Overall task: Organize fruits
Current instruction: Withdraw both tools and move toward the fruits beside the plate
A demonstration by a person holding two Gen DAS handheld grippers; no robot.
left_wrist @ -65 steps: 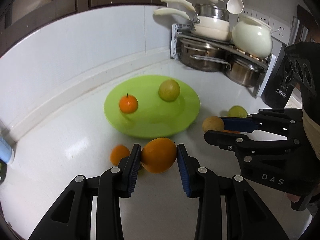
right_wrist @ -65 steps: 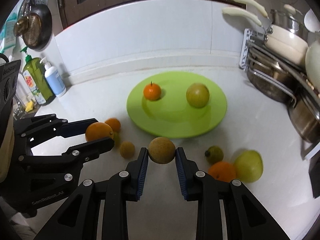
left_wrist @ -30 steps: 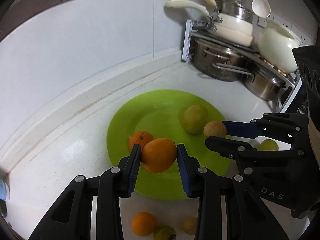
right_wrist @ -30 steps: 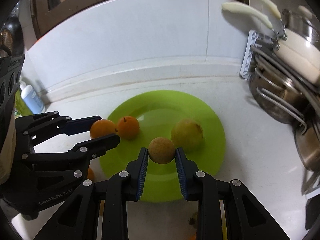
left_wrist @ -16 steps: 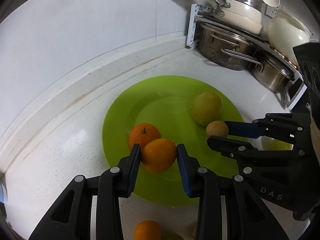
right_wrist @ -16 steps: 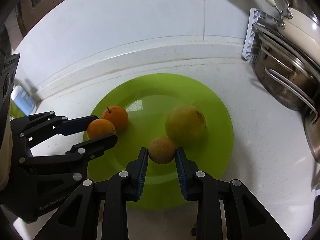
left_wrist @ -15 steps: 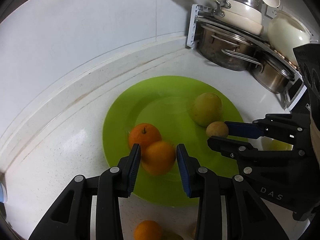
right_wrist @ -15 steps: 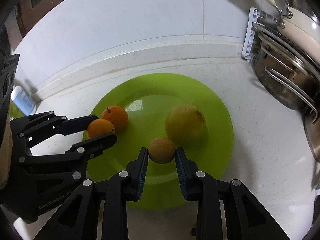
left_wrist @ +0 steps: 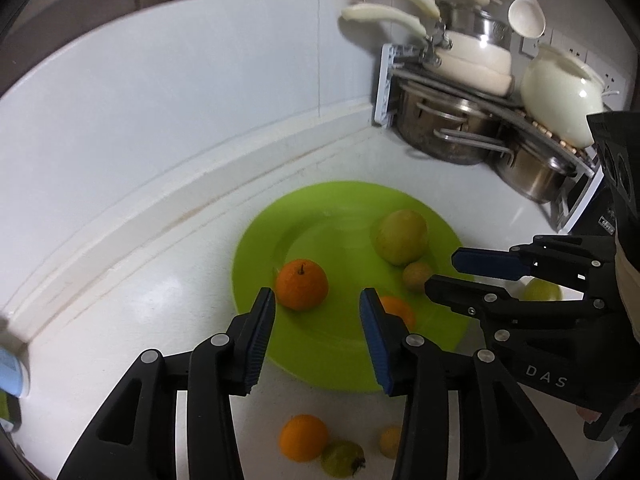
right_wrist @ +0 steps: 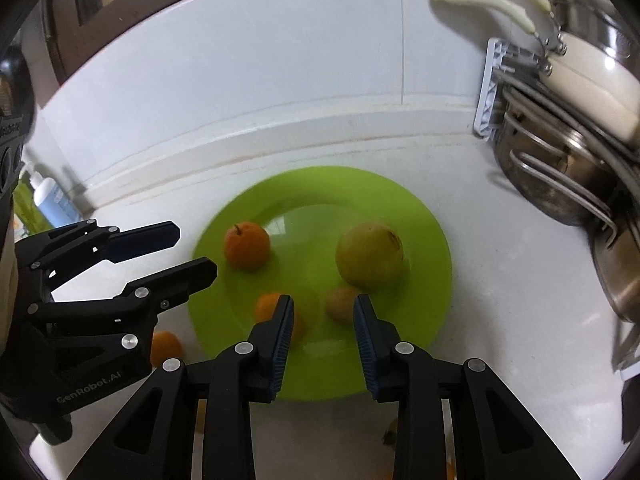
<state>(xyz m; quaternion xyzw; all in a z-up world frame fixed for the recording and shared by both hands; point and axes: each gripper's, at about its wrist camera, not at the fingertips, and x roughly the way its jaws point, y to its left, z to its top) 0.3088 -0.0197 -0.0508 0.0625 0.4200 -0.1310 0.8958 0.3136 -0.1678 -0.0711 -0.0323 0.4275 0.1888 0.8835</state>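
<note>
Fingers [left_wrist: 266,322] of both hands stand apart and empty, the left pair having just opened, with the orange [left_wrist: 394,312] and small brown fruit [right_wrist: 340,304] released on the green plate [right_wrist: 424,216]; next likely fetching the remaining fruits [left_wrist: 304,436] from the bench [left_wrist: 140,312]

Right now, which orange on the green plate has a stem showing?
The orange at the plate's left side, ahead of the left tool's left finger. A dark stem sticks up from its top; the other orange is half hidden behind the right finger, with no stem visible.
</note>
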